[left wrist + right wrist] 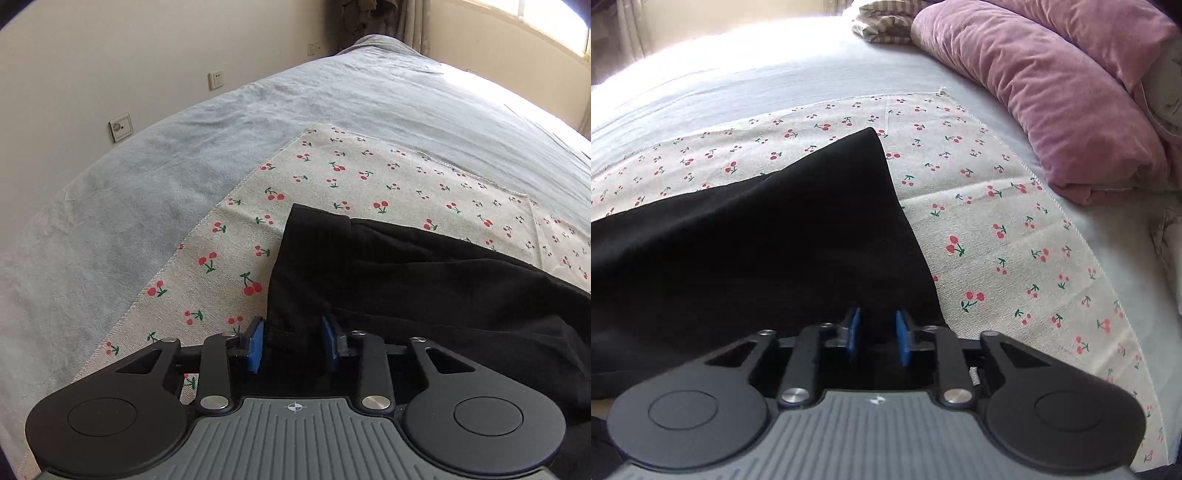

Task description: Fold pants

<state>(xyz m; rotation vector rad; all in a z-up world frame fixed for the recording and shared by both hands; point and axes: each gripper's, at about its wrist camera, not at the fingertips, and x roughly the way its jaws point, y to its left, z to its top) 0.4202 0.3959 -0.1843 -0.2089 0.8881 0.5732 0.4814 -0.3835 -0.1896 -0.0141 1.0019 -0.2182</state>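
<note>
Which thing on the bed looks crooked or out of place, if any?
Nothing is damaged or spilled. The black pants lie a little askew on the cherry-print cloth: in the right wrist view one corner slants toward the far edge, and the fabric shows loose folds.

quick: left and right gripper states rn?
Left gripper: pants edge between the jaws; whether they pinch it cannot be told.
Right gripper: closed on the pants.
</note>
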